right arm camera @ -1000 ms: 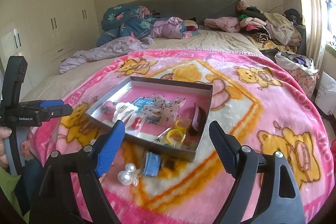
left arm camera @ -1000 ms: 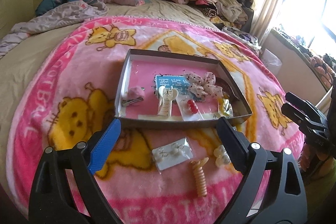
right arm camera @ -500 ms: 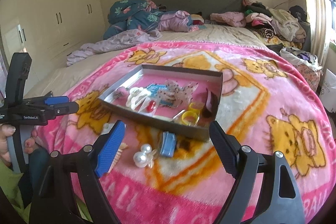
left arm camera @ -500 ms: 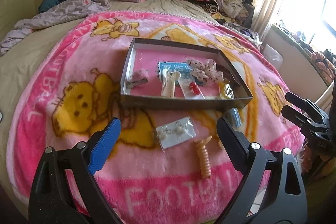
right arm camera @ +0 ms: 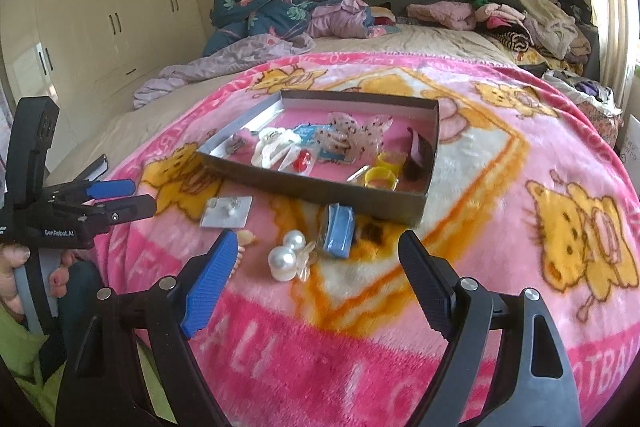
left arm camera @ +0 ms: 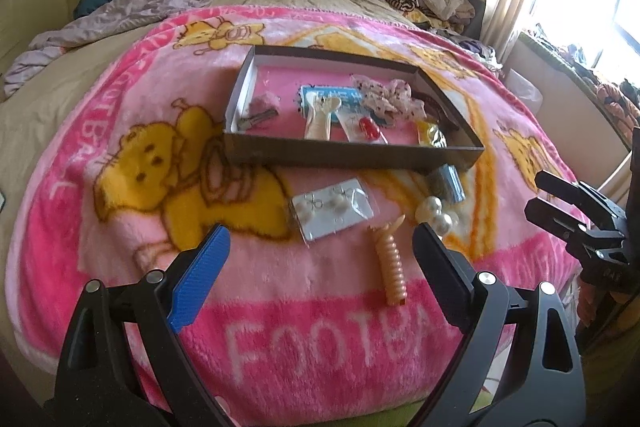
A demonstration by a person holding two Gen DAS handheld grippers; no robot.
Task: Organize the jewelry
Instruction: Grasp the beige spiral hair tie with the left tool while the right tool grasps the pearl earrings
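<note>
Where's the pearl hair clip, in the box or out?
Out. The pearl hair clip lies on the pink blanket in front of the box, beside a blue packet; neither gripper touches it.

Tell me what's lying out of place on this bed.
Four pieces lie loose on the blanket in front of the box instead of inside it: an earring card, a peach spiral hair clip, a pearl clip and a blue clip against the box's front wall.
</note>
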